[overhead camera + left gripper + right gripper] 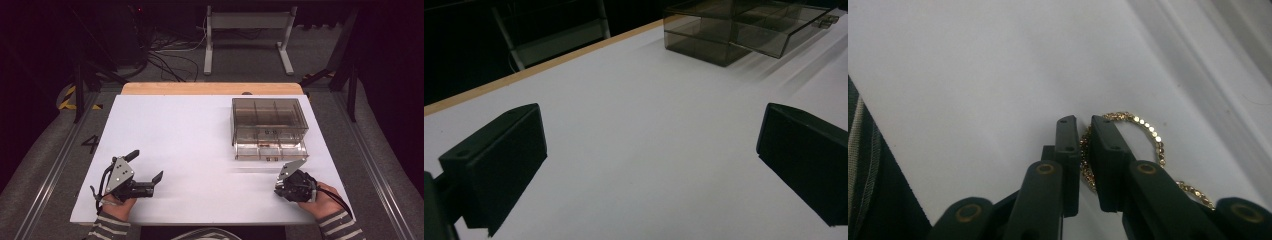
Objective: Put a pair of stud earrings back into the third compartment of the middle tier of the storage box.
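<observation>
A gold chain (1148, 135) lies on the white table, curling round my right gripper's (1084, 121) black jaws, which are shut on a stretch of it. In the high view my right gripper (292, 184) sits near the table's front right, just in front of the box. A smoky clear plastic box (269, 120) with compartments stands at the back right, its lower drawer (270, 151) pulled out toward me. My left gripper (147, 168) rests at the front left, jaws wide apart and nothing between them; its black fingers (499, 165) frame bare table with the plastic box (744, 27) far off.
The white table top (190, 140) has a wooden strip (210, 88) along its far edge. Beyond it stand a white metal frame (247, 30) and loose cables on the floor. Metal rails run along both sides of the table.
</observation>
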